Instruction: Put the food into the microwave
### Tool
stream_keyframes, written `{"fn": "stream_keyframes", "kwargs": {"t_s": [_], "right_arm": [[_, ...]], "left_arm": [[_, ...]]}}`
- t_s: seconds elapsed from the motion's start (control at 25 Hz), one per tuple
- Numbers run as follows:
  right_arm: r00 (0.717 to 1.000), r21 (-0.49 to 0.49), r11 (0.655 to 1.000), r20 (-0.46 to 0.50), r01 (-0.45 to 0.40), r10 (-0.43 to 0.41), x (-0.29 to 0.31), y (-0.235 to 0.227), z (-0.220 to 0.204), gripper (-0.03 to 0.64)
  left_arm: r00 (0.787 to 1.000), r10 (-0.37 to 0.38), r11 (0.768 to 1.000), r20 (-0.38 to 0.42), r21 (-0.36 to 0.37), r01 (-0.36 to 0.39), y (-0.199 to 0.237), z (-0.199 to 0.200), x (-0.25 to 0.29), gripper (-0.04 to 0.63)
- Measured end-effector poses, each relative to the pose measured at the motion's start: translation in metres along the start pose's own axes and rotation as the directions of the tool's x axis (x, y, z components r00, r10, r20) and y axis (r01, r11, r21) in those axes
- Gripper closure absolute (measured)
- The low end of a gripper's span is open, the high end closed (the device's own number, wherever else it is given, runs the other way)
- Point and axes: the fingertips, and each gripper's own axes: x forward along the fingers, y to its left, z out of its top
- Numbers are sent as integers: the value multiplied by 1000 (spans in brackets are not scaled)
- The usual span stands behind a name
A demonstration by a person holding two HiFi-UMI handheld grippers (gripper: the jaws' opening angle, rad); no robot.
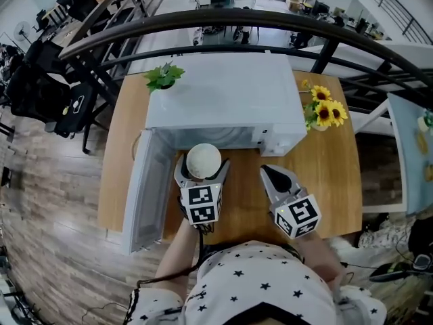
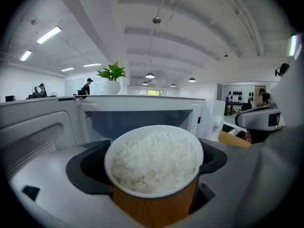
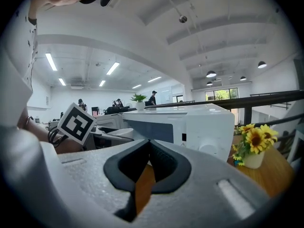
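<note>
White rice cup (image 2: 154, 167) is sitting clamped in the left gripper (image 1: 203, 175), facing the microwave (image 1: 230, 93). Right gripper (image 3: 148, 148) is holding nothing, fingers (image 3: 164, 167) together.

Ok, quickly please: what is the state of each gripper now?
Left gripper: closed on the cup of rice.
Right gripper: closed, holding nothing.

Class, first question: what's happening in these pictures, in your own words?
A person works two handheld grippers at a wooden table. The left claw is shut on a cup of rice, held in front of the white microwave, whose door stands open. The cup is not yet inside. The right claw is shut and empty, above the table.
</note>
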Motion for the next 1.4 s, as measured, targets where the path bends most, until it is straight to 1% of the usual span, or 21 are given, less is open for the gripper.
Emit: {"fn": "stream_keyframes", "kwargs": {"t_s": [0.32, 0.56, 0.72, 1.12, 1.4], "right_arm": [[999, 16, 999, -19, 43, -43, 13, 1, -9, 611], [997, 28, 997, -38, 65, -64, 20, 0, -17, 611], [996, 33, 996, -46, 77, -76, 26, -1, -20, 611], [994, 31, 997, -80, 78, -75, 35, 1, -26, 611], [992, 40, 995, -94, 93, -89, 36, -7, -33, 611]], "left_arm": [[999, -39, 998, -23, 51, 40, 9, -2, 38, 88], [998, -48, 996, -38, 67, 50, 15, -5, 67, 88], [997, -40, 995, -63, 85, 45, 21, -9, 83, 87], [997, -3, 995, -80, 104, 11, 30, -15, 123, 89], [994, 18, 989, -106, 151, -1, 31, -25, 146, 87]]}}
